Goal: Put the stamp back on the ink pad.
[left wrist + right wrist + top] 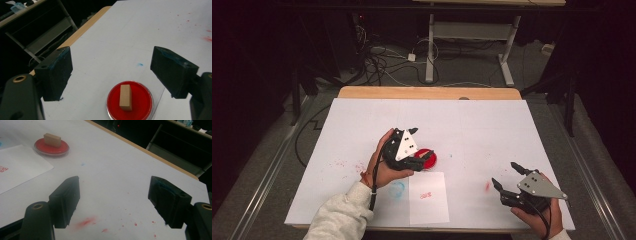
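On the white-covered table (472,120) a round red ink pad (130,100) sits near the middle, with a small wooden stamp block (125,97) standing on its red surface. In the high view the left gripper (419,159) is held just beside the pad on its left, partly covering it; in the left gripper view its fingers (56,72) are spread wide apart, holding nothing, with the pad and block low between them. Just in front of the pad lies a white sheet of paper (428,197) bearing a small red stamped mark (426,195); its characters are too small to read. A faint blue ring (396,188) marks the cover just left of the sheet. The right gripper (507,179) hangs near the table's front right corner, well apart from the pad, its fingers (65,200) also wide open and empty, above a red ink smear (86,222) and scattered red specks. No brand or label is legible anywhere.
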`<state>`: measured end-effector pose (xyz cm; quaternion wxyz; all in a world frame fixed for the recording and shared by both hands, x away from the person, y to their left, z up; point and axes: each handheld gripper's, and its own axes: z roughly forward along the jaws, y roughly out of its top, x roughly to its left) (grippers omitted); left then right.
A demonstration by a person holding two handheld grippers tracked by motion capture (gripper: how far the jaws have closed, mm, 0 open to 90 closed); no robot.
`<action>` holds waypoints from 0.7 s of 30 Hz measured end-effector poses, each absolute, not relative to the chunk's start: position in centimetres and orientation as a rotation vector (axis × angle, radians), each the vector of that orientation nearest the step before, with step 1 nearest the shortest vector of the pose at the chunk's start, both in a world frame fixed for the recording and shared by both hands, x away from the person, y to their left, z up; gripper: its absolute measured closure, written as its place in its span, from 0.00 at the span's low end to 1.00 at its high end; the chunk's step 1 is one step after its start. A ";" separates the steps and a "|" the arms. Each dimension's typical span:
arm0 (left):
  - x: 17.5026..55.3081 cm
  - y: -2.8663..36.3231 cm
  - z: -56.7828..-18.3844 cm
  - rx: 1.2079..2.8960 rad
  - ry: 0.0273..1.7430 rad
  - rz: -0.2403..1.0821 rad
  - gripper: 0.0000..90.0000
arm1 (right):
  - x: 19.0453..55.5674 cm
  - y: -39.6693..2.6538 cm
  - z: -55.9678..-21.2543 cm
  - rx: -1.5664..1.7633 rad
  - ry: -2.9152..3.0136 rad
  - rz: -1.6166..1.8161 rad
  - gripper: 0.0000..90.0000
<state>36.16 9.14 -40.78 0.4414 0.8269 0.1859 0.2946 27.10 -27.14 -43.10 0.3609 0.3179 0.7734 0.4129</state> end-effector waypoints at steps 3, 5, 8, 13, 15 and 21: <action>35.9 9.4 -40.7 2.046 0.477 0.748 0.20 | 27.1 -27.1 -43.1 0.815 1.991 1.066 0.29; 35.8 9.6 -40.7 2.047 0.472 0.743 0.21 | 27.1 -27.1 -43.1 0.814 1.993 1.065 0.29; 35.3 9.8 -40.6 2.053 0.457 0.766 0.21 | 27.1 -27.1 -43.1 0.814 1.993 1.065 0.29; 34.8 10.5 -40.6 2.045 0.457 0.778 0.21 | 27.1 -27.1 -43.1 0.814 1.993 1.066 0.29; 34.6 10.8 -40.5 2.041 0.456 0.776 0.21 | 27.1 -27.1 -43.1 0.812 1.995 1.063 0.29; 34.1 11.6 -40.6 2.048 0.457 0.788 0.20 | 27.0 -27.1 -43.1 0.813 1.994 1.066 0.29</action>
